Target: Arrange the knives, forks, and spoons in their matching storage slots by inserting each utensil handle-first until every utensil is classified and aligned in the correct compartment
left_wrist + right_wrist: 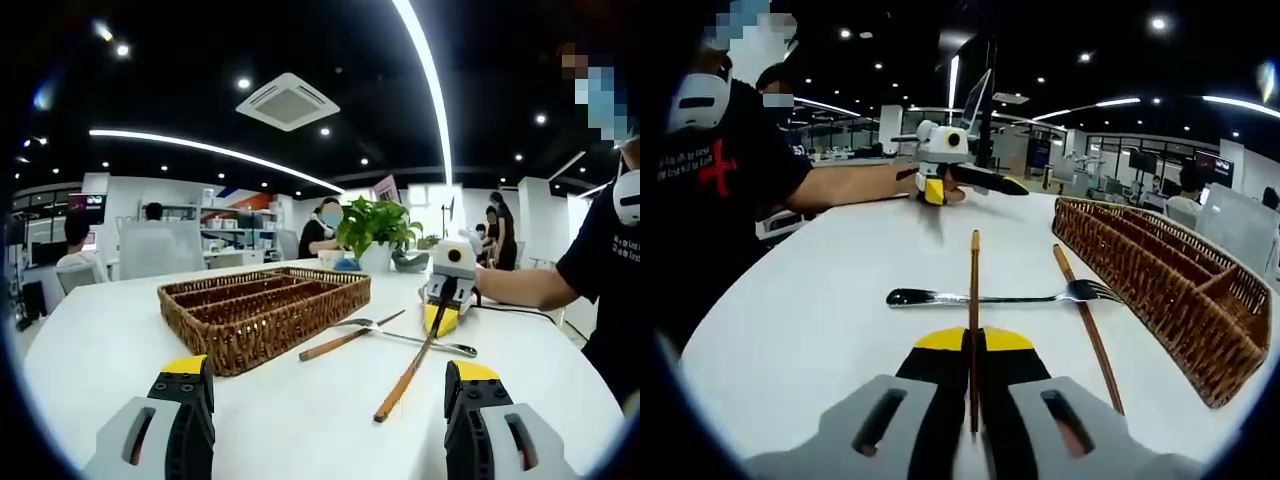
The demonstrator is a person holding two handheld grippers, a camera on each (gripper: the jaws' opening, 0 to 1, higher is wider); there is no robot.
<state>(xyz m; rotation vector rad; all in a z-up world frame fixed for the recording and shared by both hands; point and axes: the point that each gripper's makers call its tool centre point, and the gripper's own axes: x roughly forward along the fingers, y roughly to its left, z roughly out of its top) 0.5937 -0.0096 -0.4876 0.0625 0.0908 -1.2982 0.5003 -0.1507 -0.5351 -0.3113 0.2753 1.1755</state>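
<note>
Table [110, 350]: a wide white top that carries everything I work on; in my right gripper view it runs off toward a person's arm.
Basket [262, 310]: a woven brown wicker tray with long slots, lying flat on the table ahead of my left gripper; in my right gripper view [1160, 265] it lies along the right side. I cannot make out any utensil in the slots.
Plant [375, 228]: a leafy green plant in a white pot, standing on the table behind the basket.
Left gripper [330, 390]: my jaws stand wide apart with nothing between them, hovering low over the table near the basket's closest corner. In my right gripper view [932, 190] it sits far across the table.
Right gripper [975, 345]: my jaws are pressed tight on a wooden-handled utensil [975, 300], which runs straight forward between the yellow tips. In my left gripper view [440, 318] the same piece slants down toward the table [405, 375].
Second wooden-handled utensil [1090, 325]: lies on the table between the basket and my right gripper, apart from both.
Fork [990, 297]: metal, lying flat on the table crosswise, tines toward the basket, passing under the held handle in my right gripper view.
</note>
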